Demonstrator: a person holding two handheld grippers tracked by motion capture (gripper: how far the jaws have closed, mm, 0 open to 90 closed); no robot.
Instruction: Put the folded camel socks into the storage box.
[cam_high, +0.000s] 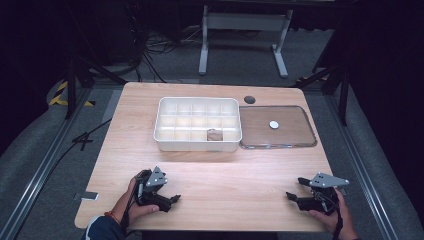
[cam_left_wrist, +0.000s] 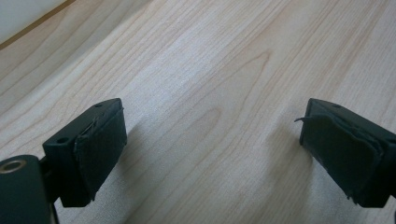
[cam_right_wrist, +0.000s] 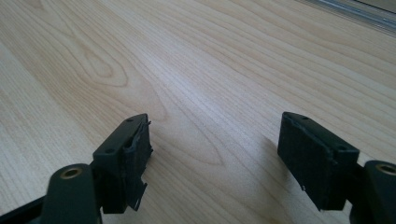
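Both the left gripper (cam_high: 172, 199) and right gripper (cam_high: 292, 189) rest with jaws apart and empty on the bench (cam_high: 220, 175), near the compartment box (cam_high: 197, 125).

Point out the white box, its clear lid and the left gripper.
box (cam_high: 197, 145), high view, on its front wall.
lid (cam_high: 290, 131), high view, on a bare part of its clear panel.
left gripper (cam_high: 172, 201), high view, between its fingertips.

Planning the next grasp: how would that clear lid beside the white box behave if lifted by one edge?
The clear lid looks thin and flat, so probably light and somewhat flexible. Its glossy surface may be slippery. Lying flush on the table, its rim could be hard to get under.
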